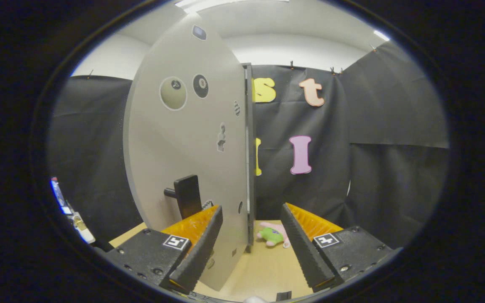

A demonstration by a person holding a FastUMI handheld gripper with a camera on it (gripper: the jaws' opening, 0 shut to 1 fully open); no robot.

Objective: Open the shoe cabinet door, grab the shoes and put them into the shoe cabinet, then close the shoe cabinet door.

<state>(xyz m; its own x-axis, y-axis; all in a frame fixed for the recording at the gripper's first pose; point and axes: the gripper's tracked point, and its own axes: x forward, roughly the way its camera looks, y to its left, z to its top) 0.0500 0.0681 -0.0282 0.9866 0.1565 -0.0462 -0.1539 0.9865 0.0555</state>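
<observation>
With the gripper (251,248) spread apart, the stiff, light cabinet door (183,139) between its fingers is best gripped by the black handle (187,195) just ahead.

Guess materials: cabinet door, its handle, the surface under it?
Cabinet door: looks like painted or laminated board, matte grey, flat with a dark edge band, stickers on it. Handle: black bar on a round post, matte; plastic or coated metal, can't tell. Table: pale wood-look top, likely laminate. Gripper open, door edge between its fingers.
</observation>
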